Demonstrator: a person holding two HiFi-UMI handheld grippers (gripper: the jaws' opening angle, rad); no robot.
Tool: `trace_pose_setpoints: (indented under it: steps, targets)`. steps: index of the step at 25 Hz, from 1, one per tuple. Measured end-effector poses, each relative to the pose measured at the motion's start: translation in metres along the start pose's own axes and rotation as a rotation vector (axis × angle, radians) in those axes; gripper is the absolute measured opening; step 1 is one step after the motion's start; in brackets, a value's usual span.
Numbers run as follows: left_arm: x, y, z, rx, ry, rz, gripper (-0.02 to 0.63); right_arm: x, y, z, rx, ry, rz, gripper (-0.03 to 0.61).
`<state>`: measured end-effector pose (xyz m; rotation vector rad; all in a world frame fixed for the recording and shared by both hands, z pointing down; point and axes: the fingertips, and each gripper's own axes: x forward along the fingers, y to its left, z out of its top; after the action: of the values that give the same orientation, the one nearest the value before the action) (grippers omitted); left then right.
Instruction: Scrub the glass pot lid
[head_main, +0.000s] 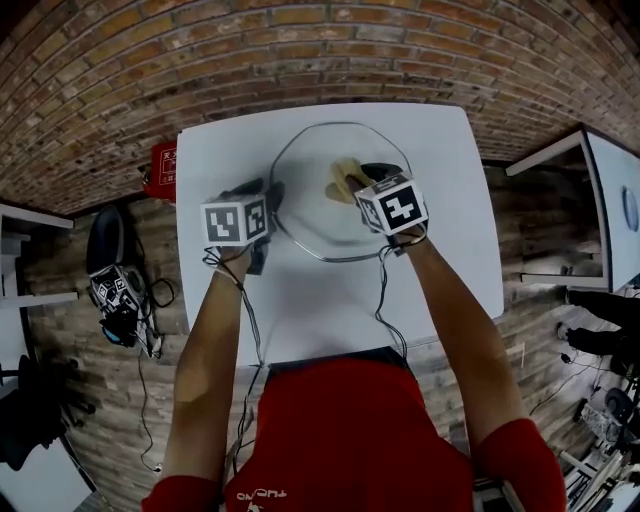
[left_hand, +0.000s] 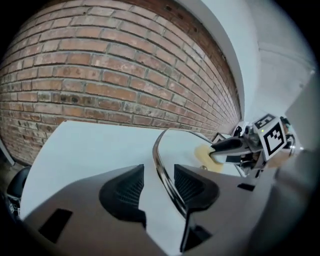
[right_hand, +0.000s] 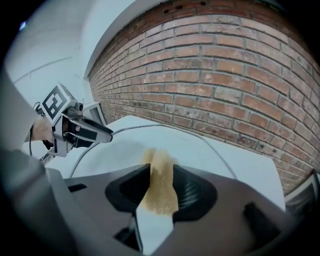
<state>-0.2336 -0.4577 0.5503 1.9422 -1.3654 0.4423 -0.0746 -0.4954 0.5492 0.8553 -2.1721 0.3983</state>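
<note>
The glass pot lid (head_main: 318, 228) is lying flat on the white table (head_main: 440, 150), toward the 12 o'clock half of the top. The left gripper (left_hand: 159, 184) is sitting at the lid's 9 o'clock edge with its jaws spread wide; the metal rim (left_hand: 161, 165) is running through the gap, close against the right-hand pad, but nothing is clamping it. The right gripper (right_hand: 159, 194) is reaching in from about 4 o'clock, jaws equally wide, with the yellow sponge (right_hand: 160, 170) standing upright between the pads and resting on the glass near the lid's centre; it is brushing the pads rather than being squeezed.

As I read it, neither thing is being held firmly. If scrubbing is starting like this, the sponge is likely to be tipping over or staying behind as the gripper moves. The unclamped lid is liable to be skating across the smooth tabletop toward 12 o'clock, and a jaw closing crookedly on the rim could be levering the lid up.
</note>
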Motion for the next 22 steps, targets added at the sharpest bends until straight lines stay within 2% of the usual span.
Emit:
trace_pose_setpoints:
  steps: [4,7,10,17,22]
  targets:
    - [0.006,0.0,-0.005,-0.045,0.017,-0.031,0.178,0.007,0.002,-0.005,-0.011,0.01,0.02,0.136]
    - [0.009,-0.002,-0.006,-0.057,0.02,-0.053,0.175,0.007,0.005,-0.005,-0.034,0.017,0.013,0.089]
    - [0.011,-0.005,-0.006,-0.074,0.012,-0.062,0.14,0.004,0.01,0.001,-0.041,0.016,0.0,0.055]
    - [0.01,-0.004,-0.006,-0.089,0.004,-0.066,0.133,0.02,0.039,0.059,0.012,-0.083,0.03,0.053]
    - [0.009,-0.004,-0.006,-0.088,0.009,-0.069,0.133,0.049,0.038,0.083,0.047,-0.047,-0.029,0.053]
